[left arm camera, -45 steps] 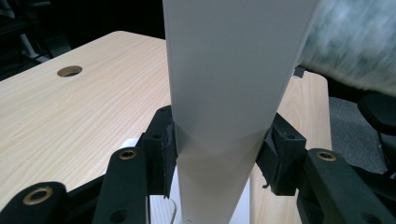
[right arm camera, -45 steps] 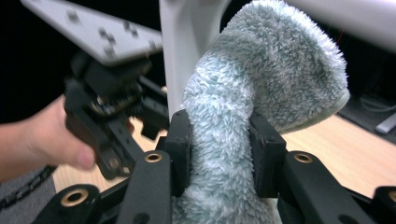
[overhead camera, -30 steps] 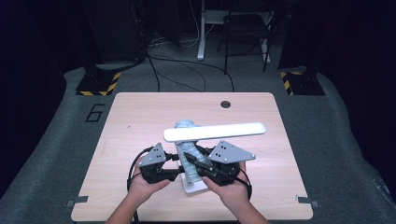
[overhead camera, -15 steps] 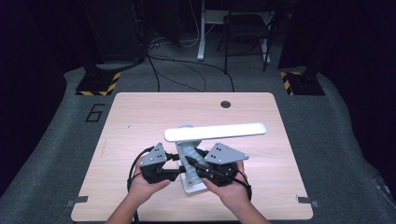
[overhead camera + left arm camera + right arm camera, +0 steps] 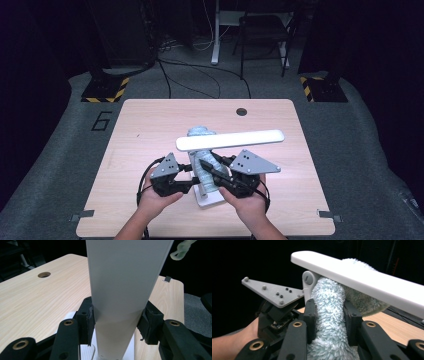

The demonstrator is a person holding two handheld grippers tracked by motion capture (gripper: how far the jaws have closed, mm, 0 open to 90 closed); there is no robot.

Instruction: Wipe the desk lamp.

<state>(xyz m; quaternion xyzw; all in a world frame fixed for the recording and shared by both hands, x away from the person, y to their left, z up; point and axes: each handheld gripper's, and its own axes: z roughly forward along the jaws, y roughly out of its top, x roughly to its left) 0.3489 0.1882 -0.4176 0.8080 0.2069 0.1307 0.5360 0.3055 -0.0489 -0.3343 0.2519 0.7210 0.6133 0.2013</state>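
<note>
The white desk lamp [image 5: 227, 141], its stem wrapped in a fluffy pale-blue cloth [image 5: 204, 167], stands near the worktop's [image 5: 150, 125] front edge, the left hand-held gripper [image 5: 116, 322] clamping its stem while the right hand-held gripper [image 5: 329, 315], jaws just closing, squeezes the cloth.

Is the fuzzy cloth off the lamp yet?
Not yet. The cloth is wound around the lamp post under its white bar. The left gripper clamps the post; the right gripper, jaws just closing, pinches the cloth. Judging by that, pulling it free is left.
</note>
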